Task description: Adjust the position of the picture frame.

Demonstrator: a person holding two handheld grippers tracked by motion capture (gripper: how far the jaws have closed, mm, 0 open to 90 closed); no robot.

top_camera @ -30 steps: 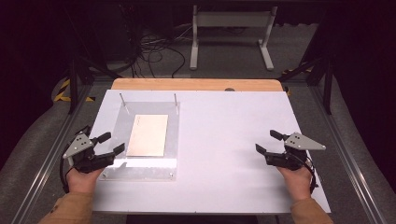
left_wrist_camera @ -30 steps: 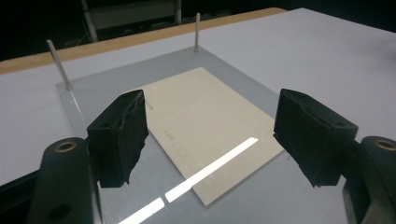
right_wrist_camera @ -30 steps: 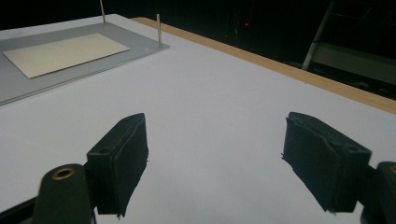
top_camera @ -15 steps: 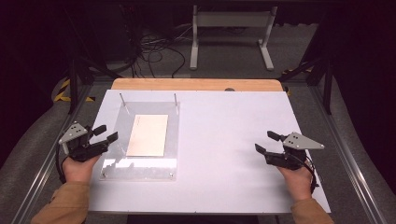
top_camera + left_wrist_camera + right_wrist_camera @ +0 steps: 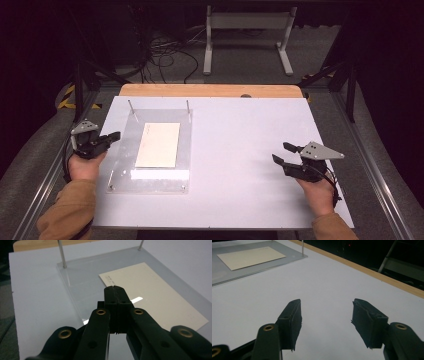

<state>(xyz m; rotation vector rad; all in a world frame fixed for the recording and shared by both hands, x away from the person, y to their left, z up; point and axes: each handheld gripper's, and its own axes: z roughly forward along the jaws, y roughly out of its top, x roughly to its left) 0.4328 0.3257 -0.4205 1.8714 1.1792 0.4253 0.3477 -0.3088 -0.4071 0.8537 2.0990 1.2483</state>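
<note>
From the left gripper view, the left gripper [image 5: 117, 288] has its jaws pressed together, empty, over the clear plate [image 5: 82, 287]. The right gripper [image 5: 325, 315] stands spread apart above the bare white table [image 5: 324, 282]. Farther on, a cream card [image 5: 158, 144] lies on the plate, two metal posts [image 5: 131, 107] behind.

Bright white table [image 5: 240, 150] amid dark surroundings; glare streaks the clear plate [image 5: 82, 287].

A cream card [image 5: 158, 144] is laid flat on a clear acrylic plate [image 5: 150, 181], roughly centred, faint print seen near its far edge. Two thin metal pins [image 5: 131, 107] are stood upright at the plate's far corners.
</note>
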